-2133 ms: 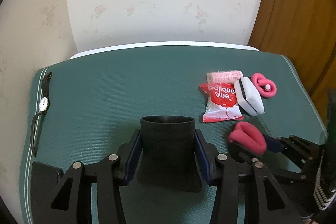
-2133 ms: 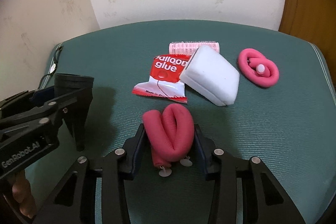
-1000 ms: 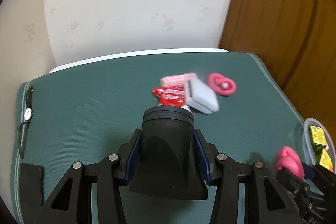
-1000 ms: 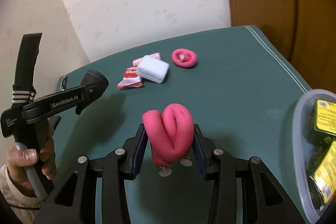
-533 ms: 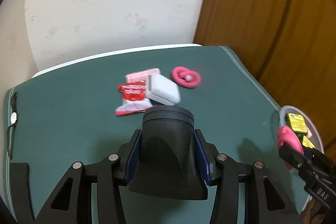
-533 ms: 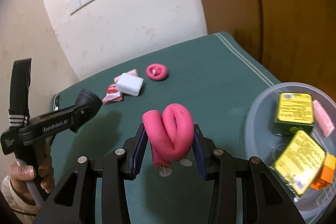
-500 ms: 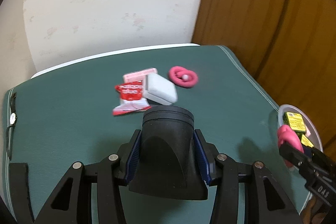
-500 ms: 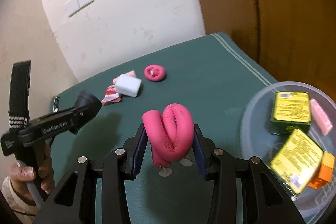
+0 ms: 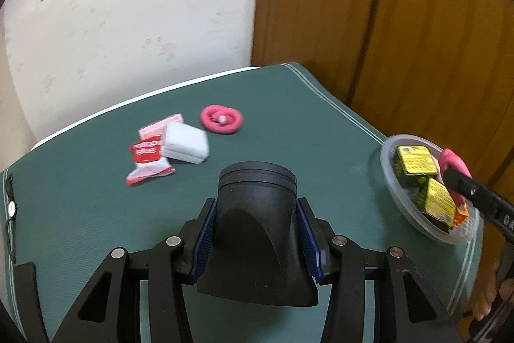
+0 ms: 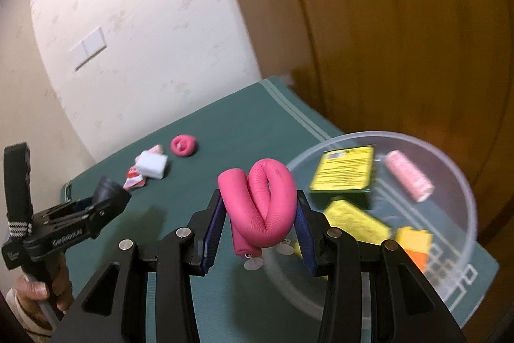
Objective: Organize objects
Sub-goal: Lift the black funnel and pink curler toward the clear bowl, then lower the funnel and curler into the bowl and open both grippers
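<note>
My left gripper [image 9: 256, 233] is shut on a black funnel-shaped nozzle [image 9: 257, 214], held above the green table mat [image 9: 289, 130]. My right gripper [image 10: 260, 221] is shut on a folded pink foam curler [image 10: 260, 208], which hangs at the near-left rim of a clear plastic bowl [image 10: 462, 182]. In the left wrist view the same bowl [image 9: 390, 169] sits at the right table edge, with the pink curler [image 9: 453, 161] over it. Left behind on the mat lie a red glue packet [image 9: 147, 163], a white sponge block [image 9: 184, 142] and a coiled pink curler [image 9: 221, 119].
Inside the bowl are yellow-labelled boxes [image 10: 347, 172], a pale pink roller [image 10: 409, 176] and an orange piece [image 10: 417, 249]. A wristwatch [image 9: 11, 208] lies at the mat's left edge. A wooden door [image 9: 401, 21] stands close behind the bowl, and a person's hand [image 10: 41, 294] grips the left tool.
Both grippers have swung right across the table with their loads. The bowl now fills the right of the right wrist view, and the pink curler has reached its rim.
</note>
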{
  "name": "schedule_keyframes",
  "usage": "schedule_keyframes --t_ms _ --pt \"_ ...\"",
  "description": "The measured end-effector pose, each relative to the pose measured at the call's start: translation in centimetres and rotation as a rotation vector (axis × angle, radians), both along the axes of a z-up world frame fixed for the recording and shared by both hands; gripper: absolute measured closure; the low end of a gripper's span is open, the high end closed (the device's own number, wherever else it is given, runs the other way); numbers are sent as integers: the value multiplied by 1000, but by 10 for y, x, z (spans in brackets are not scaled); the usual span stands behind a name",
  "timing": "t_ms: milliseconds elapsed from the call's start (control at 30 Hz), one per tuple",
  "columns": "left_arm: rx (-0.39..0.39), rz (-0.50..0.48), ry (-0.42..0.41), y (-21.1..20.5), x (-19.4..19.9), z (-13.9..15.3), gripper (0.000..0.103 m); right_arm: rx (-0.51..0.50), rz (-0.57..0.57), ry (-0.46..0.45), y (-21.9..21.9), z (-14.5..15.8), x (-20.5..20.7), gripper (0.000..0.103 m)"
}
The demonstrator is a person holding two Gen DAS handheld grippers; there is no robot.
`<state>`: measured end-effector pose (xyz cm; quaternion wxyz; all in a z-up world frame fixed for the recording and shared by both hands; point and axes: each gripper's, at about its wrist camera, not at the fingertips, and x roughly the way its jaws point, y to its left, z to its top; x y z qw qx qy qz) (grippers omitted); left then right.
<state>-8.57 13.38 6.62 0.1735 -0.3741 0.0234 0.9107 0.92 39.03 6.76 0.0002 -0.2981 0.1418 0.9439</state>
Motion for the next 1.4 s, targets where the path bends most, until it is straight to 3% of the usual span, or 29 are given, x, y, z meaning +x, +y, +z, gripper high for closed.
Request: schedule_keyframes --t_ms 433,1167,1267,1333,1400 --pt "-17 -127 7 58 18 9 52 -13 -141 6 71 -2 22 60" --pt "-57 -230 34 132 18 23 52 5 -183 -16 128 -18 23 59" --pt "-64 -238 32 141 16 23 52 -12 -168 -23 130 -19 24 51" --pt "-70 -244 32 146 16 23 52 -18 -169 -12 132 -19 28 40" --pt "-77 -248 33 152 15 22 52 -12 -176 -2 134 -18 32 40"
